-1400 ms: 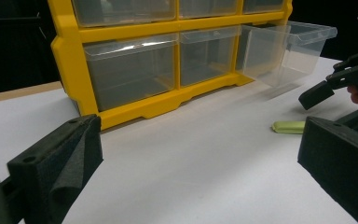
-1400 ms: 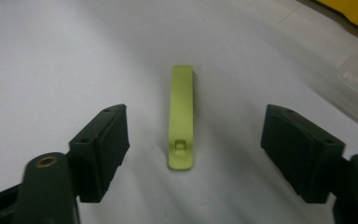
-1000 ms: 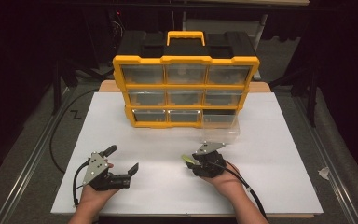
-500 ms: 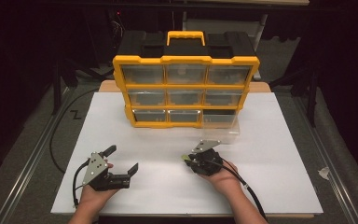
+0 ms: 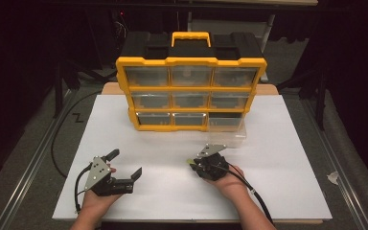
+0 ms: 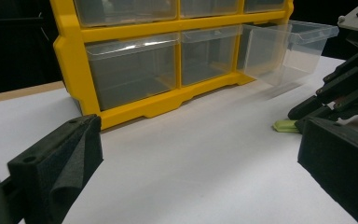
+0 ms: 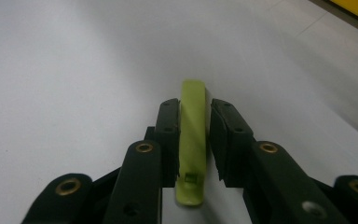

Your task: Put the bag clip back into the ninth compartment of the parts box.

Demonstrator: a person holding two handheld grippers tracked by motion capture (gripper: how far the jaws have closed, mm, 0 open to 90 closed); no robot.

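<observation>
right tool (image 7: pixel 192 128) pinching the lime-green strip (image 7: pixel 192 140) low over the table (image 5: pixel 287 158), ready for the pulled-out clear drawer (image 5: pixel 226 128) we reckon | left tool (image 5: pixel 124 165) jaws apart, parked aside

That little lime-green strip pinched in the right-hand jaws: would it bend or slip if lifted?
The green strip looks like smooth moulded plastic, thin and narrow, so probably stiff and very light. Its glossy face might slide a little, though the right gripper clamps it on both flat sides. Lying flat on the white table, it seems unlikely to roll.
</observation>
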